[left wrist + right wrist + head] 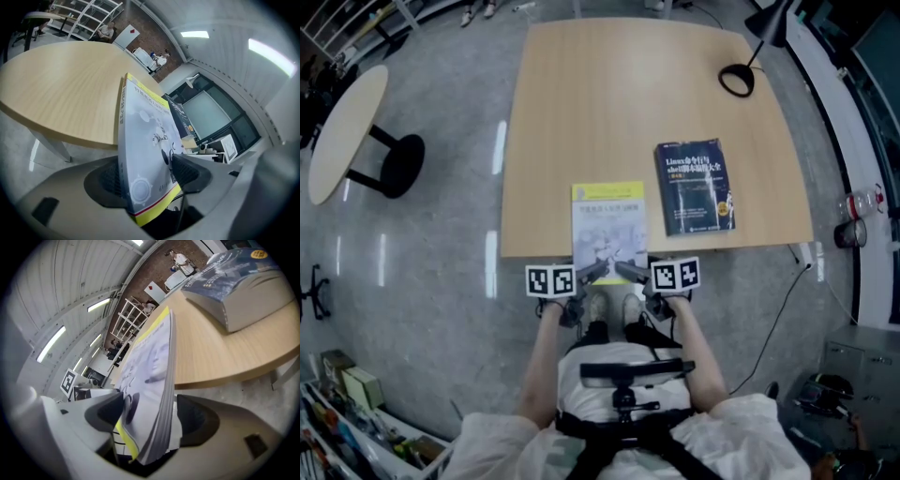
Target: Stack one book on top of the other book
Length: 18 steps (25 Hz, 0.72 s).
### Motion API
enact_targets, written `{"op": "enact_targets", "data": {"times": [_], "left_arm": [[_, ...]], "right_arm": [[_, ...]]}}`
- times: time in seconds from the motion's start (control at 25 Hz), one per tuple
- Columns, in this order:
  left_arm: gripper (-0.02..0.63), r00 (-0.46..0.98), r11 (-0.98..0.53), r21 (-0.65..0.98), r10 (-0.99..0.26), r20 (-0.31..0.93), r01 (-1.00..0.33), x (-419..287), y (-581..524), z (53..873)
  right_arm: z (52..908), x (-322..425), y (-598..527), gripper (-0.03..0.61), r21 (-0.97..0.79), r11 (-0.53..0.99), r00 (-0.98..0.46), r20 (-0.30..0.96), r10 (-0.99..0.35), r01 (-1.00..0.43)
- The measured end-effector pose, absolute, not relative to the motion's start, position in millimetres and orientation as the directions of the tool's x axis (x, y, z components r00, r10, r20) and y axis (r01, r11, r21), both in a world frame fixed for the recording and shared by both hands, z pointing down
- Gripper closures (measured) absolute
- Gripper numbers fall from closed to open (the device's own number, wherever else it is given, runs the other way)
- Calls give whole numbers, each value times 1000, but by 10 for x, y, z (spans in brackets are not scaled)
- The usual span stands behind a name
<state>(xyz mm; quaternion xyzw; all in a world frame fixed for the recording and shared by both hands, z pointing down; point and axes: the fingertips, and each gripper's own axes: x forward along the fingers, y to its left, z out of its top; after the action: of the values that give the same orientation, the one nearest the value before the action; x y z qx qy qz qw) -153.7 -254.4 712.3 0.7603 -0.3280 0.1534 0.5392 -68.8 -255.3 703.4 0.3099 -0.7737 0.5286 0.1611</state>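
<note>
Jaws of the left gripper [592, 272] are spread wide, with the near left corner of the pale book [608, 225] between them. In the left gripper view the spine is seen in front of the pad at the left of the frame. The other jaw's tip is seen over the cover, and the gap is far wider than the book is thick. Jaws of the right gripper [628, 272] are likewise held wide about the near right corner. In the right gripper view a sliver of space is seen between the page edges and the pad at the right of the frame. Neither pair is seen pressed onto the book.

The pale book is found at the lower edge of the desk [609, 103], near the centre of the head view. Its yellow-banded near end overhangs that edge toward the person. The dark book [696, 187] is laid flat on the desk, up and to the right of the pale one and apart from it. A lamp base [737, 80] is seen at the desk's upper right, and a round table [342, 131] at the upper left of the frame.
</note>
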Motion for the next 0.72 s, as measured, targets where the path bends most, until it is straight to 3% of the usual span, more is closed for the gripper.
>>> {"op": "enact_targets", "data": {"times": [0.28,0.36,0.72], "left_arm": [[308,760,-159,754,-295,579,-637,-1490,-2542,7167],[308,763,-148,762,-299,573,-630,-1476,-2535,7167],[394,704,-254,663,-364,609,-704,-1529,-2547,6974]], "right_arm": [[7058,-885,-2514,222,-745,262,-789,563,-246,-613],[7053,-887,-2507,258,-764,234,-798,553,-240,-601],[6870,-891,-2508,328,-729,283,-779,552,-296,-624]]}}
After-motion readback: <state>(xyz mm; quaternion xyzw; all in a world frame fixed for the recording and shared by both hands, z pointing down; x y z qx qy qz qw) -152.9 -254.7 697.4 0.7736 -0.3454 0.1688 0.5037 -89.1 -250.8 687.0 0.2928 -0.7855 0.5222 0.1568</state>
